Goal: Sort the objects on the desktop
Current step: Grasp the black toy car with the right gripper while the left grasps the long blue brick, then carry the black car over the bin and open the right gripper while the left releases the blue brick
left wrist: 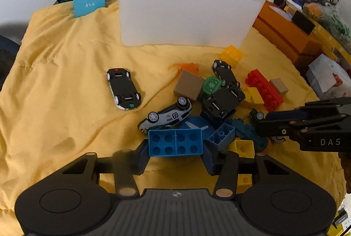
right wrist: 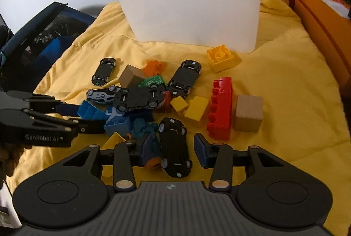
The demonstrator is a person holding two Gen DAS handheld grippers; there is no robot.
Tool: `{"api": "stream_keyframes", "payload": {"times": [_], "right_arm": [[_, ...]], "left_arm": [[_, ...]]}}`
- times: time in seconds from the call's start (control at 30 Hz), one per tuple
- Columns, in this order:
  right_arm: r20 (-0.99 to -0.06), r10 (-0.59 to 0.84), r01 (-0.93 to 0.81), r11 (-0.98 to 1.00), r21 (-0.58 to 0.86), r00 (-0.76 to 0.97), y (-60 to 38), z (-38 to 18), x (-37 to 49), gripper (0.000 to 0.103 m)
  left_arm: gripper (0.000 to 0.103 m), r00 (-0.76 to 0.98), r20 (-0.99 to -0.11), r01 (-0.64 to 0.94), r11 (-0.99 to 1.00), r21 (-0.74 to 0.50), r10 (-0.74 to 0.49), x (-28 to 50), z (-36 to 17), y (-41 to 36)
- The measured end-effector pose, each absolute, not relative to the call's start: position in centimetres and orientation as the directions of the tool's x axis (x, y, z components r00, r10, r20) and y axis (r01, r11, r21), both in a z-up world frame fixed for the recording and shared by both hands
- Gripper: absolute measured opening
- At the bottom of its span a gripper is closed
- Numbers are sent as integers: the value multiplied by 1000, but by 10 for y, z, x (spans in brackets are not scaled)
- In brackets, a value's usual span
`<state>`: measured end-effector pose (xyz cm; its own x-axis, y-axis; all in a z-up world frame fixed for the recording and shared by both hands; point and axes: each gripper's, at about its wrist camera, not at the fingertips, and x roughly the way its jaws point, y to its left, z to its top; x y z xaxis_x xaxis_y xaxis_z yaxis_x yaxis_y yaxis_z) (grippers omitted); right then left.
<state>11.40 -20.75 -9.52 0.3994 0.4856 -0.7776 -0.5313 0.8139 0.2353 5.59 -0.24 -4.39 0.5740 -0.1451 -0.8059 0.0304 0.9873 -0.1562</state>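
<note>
White bin (left wrist: 186,8) upright on yellow cloth (left wrist: 65,73), inside hidden, left gripper (left wrist: 175,157) clamping blue brick (left wrist: 174,142), right gripper (right wrist: 173,153) spread around upturned black car (right wrist: 174,149)

Evenly and softly lit, fairly bright, no harsh glare. Faint soft shadows under the white bin (left wrist: 186,8) and the toys on the yellow cloth (left wrist: 65,73). Strong fisheye bending toward the edges, dark vignette in the corners. Centre sharp; near gripper bodies slightly soft, far clutter smeared and washed out.
</note>
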Motion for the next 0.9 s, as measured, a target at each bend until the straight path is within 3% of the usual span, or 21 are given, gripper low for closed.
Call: {"api": "stream_keyframes", "payload": {"times": [0.03, 0.17, 0.33, 0.47, 0.53, 0.6, 0.9], "right_arm": [[-776, 499, -532, 807, 255, 386, -209, -95, 115, 37], [-773, 503, -498, 819, 284, 387, -217, -96, 119, 42], [-781, 502, -426, 840, 337, 372, -234, -106, 125, 39], [-792, 471, -489, 834, 256, 389, -222, -106, 117, 41], [-795, 454, -545, 816, 190, 403, -212, -106, 111, 34], [-795, 452, -556, 812, 178, 406, -208, -105, 111, 33], [-696, 532, -539, 807, 242, 483, -222, -49, 105, 33]], "left_arm": [[53, 579, -802, 28, 987, -157, -144, 55, -42, -1], [53, 587, -797, 8, 986, -166, -139, 52, -37, 5], [53, 594, -793, 3, 985, -171, -140, 50, -34, 5], [53, 590, -794, 39, 988, -152, -145, 49, -35, -3], [53, 601, -785, 47, 987, -155, -151, 48, -32, -5], [53, 616, -773, 37, 986, -165, -153, 48, -25, -5], [53, 707, -692, 26, 984, -176, -142, 65, 37, 9]]}}
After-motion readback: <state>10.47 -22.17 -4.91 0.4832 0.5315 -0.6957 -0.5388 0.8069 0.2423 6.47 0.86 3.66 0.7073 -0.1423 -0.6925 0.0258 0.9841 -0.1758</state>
